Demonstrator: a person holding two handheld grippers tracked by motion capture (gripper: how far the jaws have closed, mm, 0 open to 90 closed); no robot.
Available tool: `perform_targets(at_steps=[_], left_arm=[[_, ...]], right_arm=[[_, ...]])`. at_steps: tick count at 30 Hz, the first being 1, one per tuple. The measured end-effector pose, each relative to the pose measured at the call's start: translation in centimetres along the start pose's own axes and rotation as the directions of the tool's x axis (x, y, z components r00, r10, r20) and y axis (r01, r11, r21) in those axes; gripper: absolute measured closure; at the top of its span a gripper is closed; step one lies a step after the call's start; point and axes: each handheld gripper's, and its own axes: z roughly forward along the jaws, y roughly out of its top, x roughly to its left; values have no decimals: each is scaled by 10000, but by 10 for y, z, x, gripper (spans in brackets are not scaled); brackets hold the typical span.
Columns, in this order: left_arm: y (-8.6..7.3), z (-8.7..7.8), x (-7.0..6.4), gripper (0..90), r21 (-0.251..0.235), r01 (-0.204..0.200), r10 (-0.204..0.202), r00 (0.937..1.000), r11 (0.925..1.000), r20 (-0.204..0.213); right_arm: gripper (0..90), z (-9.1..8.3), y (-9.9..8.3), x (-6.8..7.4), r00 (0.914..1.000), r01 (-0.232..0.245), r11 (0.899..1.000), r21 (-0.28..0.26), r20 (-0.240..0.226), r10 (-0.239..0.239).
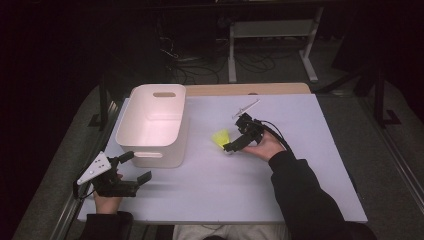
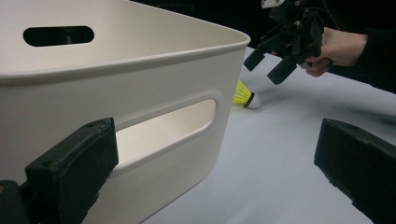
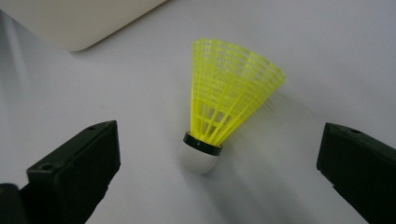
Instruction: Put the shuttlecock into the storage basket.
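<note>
A yellow shuttlecock (image 1: 220,137) with a white cork tip lies on its side on the white table, just right of the white bin (image 1: 170,150). My right gripper (image 1: 233,135) hovers over it, open. In the right gripper view the shuttlecock (image 3: 224,107) lies between the two spread jaws, touching neither, its cork toward the camera. My left gripper (image 1: 136,166) is open at the bin's near left corner, holding nothing. The left gripper view faces the bin's wall (image 2: 140,79) with its handle slot, and shows the shuttlecock (image 2: 243,93) and the right gripper (image 2: 268,65) beyond.
The white table top (image 1: 300,165) stretches to the right and front of the bin. The bin's inside looks bare in the high view. A corner of the bin (image 3: 70,23) shows at the upper left of the right gripper view. Dark floor with cables and a table frame lies beyond.
</note>
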Motion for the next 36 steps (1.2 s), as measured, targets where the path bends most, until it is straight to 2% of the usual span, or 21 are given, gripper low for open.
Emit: perform_targets(at_steps=[24,36], left_arm=[[0,0,0,0,18,8,-8,10000,10000,18],[0,0,0,0,5,3,-3,10000,10000,11]], right_arm=[[0,25,-3,-1,10000,-15,9979,647,-91,21],[136,30,-5,-1,9988,-138,9939,1091,-447,187]])
